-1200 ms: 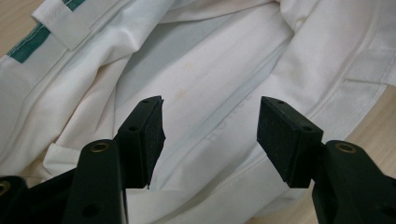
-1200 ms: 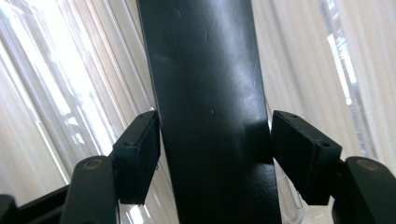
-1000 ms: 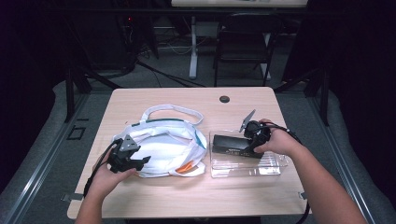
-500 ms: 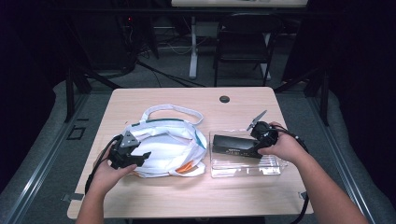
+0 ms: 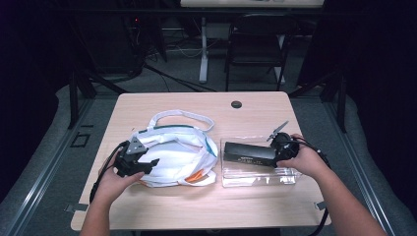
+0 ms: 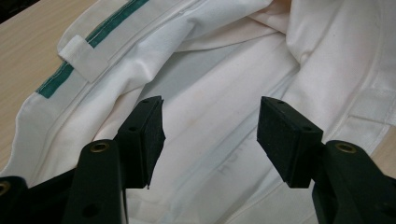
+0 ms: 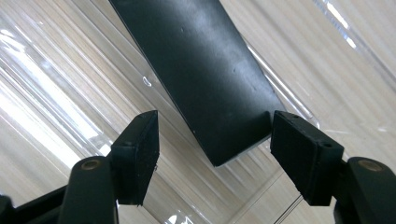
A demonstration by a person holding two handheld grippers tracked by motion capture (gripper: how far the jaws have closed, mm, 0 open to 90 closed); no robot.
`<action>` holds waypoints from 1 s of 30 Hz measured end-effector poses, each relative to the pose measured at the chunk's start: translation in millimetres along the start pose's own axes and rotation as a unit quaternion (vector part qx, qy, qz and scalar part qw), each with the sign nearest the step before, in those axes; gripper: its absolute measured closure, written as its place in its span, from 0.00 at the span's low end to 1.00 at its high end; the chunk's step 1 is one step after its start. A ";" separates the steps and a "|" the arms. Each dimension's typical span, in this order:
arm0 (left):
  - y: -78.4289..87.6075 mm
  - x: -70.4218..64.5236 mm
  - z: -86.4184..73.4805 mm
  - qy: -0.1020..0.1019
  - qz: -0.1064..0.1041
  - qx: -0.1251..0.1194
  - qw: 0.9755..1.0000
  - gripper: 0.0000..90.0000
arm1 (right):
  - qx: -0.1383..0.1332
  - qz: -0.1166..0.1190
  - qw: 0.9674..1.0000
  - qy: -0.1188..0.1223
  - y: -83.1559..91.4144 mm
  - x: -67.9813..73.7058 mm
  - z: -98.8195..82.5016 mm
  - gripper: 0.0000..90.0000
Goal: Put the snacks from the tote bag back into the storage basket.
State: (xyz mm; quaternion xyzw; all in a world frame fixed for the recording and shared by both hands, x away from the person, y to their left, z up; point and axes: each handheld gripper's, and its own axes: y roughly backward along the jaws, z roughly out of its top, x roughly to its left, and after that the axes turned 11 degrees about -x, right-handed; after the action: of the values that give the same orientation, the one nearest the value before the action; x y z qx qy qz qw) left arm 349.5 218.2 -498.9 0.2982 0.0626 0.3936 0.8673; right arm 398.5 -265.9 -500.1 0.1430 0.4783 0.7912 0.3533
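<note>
Fingers (image 7: 299,154) of the right gripper (image 7: 212,154) gape around the black box (image 7: 205,79) lying in the clear tray (image 5: 260,177), ungrasped, while the left gripper (image 6: 210,140) hovers open over the white bag (image 5: 182,157) on the counter (image 5: 196,206).

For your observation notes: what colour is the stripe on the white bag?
Green, on the bag; the left gripper view shows the stripe best.

Table (image 5: 255,206) brightly lit, surroundings dark; glare on clear tray (image 7: 56,70).

A white cloth bag with green trim (image 5: 172,155) lies at the centre-left of the light wooden table (image 5: 196,209); right of it, a long black box (image 5: 248,154) lies in a clear plastic tray (image 5: 260,176).
</note>
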 end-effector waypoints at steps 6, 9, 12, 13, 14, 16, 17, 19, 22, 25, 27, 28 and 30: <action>0.6 0.8 0.8 -0.001 0.000 -0.001 1.000 0.46 | -0.004 -0.008 1.000 -0.025 0.0 -2.1 -4.6 0.36; 0.6 -0.4 1.1 -0.001 0.000 -0.005 1.000 0.46 | 0.001 -0.012 0.999 -0.031 -2.7 -2.6 -6.5 0.36; 0.6 -0.3 1.0 -0.001 0.000 -0.005 1.000 0.46 | 0.007 -0.015 0.999 -0.034 -4.7 -4.0 -6.9 0.36; 0.6 -0.1 1.0 -0.002 0.000 -0.004 1.000 0.46 | 0.010 -0.015 0.999 -0.033 -5.1 -4.3 -6.9 0.36; 0.6 -0.1 1.0 -0.002 0.000 -0.004 1.000 0.46 | 0.010 -0.015 0.999 -0.033 -5.1 -4.3 -6.9 0.36; 0.7 0.1 0.9 0.000 -0.001 -0.002 1.000 0.46 | 0.025 -0.014 0.999 -0.026 -6.4 -5.5 -6.6 0.36; 0.8 0.5 0.8 -0.002 -0.001 -0.002 1.000 0.46 | 0.018 -0.012 0.999 -0.033 -7.9 -5.3 -7.5 0.36; 1.0 0.6 0.7 -0.001 -0.001 -0.002 1.000 0.46 | 0.014 -0.011 0.999 -0.042 -10.3 -4.3 -8.4 0.37; 1.4 0.5 0.5 0.001 0.000 -0.005 1.000 0.46 | 0.020 -0.006 0.999 -0.039 -12.3 -4.3 -8.0 0.37; 1.8 0.8 -0.3 0.002 -0.002 -0.005 1.000 0.46 | 0.027 -0.011 0.999 -0.029 -13.4 -4.2 -6.5 0.38; 1.8 0.6 -0.9 0.003 -0.001 -0.005 1.000 0.46 | 0.020 -0.009 0.999 -0.034 -14.4 -3.6 -6.2 0.38; 2.1 0.6 -1.3 0.005 -0.001 -0.005 1.000 0.46 | 0.021 -0.012 0.999 -0.032 -14.6 -4.0 -5.6 0.38; 2.7 0.8 -2.0 0.004 0.001 -0.005 1.000 0.46 | 0.017 -0.013 0.999 -0.038 -16.3 -3.3 -4.0 0.38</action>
State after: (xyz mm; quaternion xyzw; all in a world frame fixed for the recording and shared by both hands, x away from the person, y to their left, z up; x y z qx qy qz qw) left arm 347.6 221.1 -498.9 0.2924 0.0635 0.3959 0.8682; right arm 405.4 -266.1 -515.8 0.1724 0.4798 0.7723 0.3789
